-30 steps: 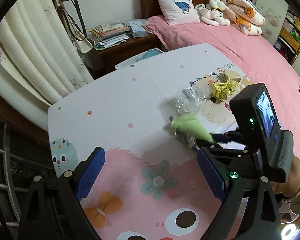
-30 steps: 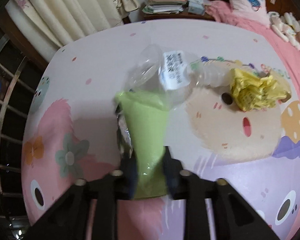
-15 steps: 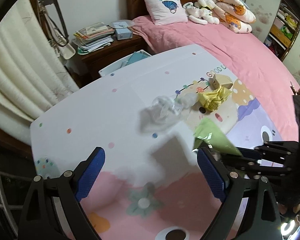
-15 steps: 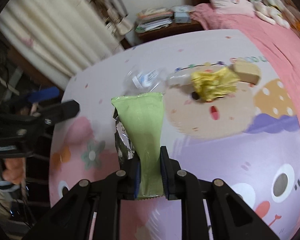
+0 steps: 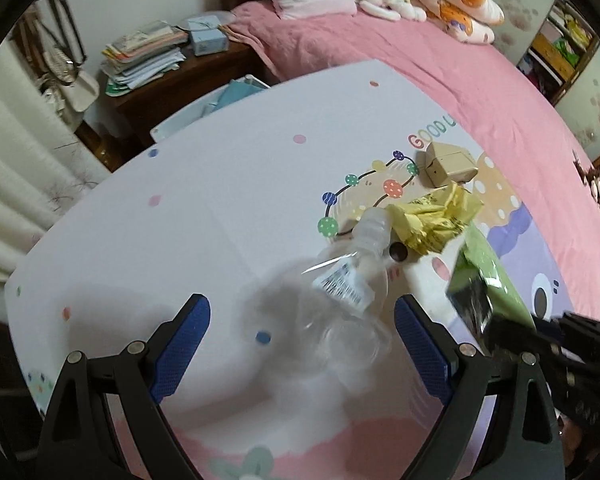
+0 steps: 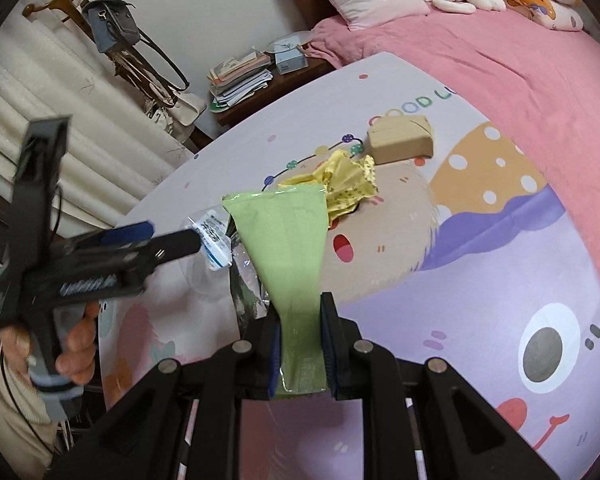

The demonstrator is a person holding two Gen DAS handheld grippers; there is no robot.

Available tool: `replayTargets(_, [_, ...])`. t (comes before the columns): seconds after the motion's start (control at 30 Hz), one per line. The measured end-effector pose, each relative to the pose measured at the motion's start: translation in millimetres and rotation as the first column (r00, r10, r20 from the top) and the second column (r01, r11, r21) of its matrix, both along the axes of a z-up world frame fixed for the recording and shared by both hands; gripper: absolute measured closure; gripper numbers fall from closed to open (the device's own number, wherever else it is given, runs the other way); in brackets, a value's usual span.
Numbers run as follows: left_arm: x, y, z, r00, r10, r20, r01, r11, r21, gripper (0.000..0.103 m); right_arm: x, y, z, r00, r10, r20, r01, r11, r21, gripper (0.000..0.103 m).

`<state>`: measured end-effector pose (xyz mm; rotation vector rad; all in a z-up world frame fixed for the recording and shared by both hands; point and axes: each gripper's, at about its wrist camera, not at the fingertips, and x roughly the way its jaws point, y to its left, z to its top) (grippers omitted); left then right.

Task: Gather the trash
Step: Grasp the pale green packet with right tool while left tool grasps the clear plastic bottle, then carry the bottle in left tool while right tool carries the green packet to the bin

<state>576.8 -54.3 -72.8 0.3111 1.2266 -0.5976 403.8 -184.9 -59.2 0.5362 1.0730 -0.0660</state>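
Note:
A crushed clear plastic bottle (image 5: pixel 340 308) with a white label lies on the cartoon-printed cloth (image 5: pixel 220 220). My left gripper (image 5: pixel 302 336) is open and straddles it, its blue pads (image 5: pixel 184 340) apart from the plastic. My right gripper (image 6: pixel 300 340) is shut on a green foil pouch (image 6: pixel 288 248), held above the cloth to the right of the bottle (image 6: pixel 212 236). The same pouch (image 5: pixel 488 276) shows in the left wrist view. A crumpled yellow wrapper (image 5: pixel 436 216) and a small cardboard box (image 5: pixel 448 164) lie beyond the bottle.
A pink bed (image 5: pixel 420 60) with pillows borders the cloth at the back and right. A wooden nightstand (image 5: pixel 172 92) stacked with papers stands back left, beside curtains and a coat rack with a bag (image 6: pixel 112 32). A person's hand (image 6: pixel 76 344) holds the left gripper.
My left gripper has dropped and moved over to the bottle, which now lies between its fingers. My right gripper has carried the green pouch up and to the right, away from the bottle.

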Motion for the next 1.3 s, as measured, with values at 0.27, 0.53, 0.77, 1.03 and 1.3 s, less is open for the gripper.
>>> replayTargets(0.27, [23,-24,-33,0.989,-0.061,-0.137,0.064,0.998,0.015,0.045,-6,-3,-12,1.000,-0.017,-0.018,0.017,1.000,0.024,0.086])
replayTargets(0.53, [7,-27,-36,0.985,-0.097,-0.144,0.102,0.994,0.025,0.057,-8,-5,-20,0.999,-0.024,-0.025,0.026,0.998,0.054,0.086])
replayTargets(0.77, [-27,-17,-18,0.995,-0.067,-0.075,0.069,0.997,0.037,0.057,-19,-5,-20,1.000,-0.016,-0.022,0.017,0.997,0.080,0.086])
replayTargets(1.03, [-90,-4,23,0.999,-0.014,-0.031,0.015,1.000,0.006,0.057,-51,-7,1,1.000,0.013,0.017,-0.015,0.994,0.106,0.086])
replayTargets(1.3, [-196,-1,72,0.998,0.042,0.035,-0.042,0.999,-0.017,0.057,-118,-12,29,0.995,0.078,0.057,-0.085,0.988,0.130,0.086])
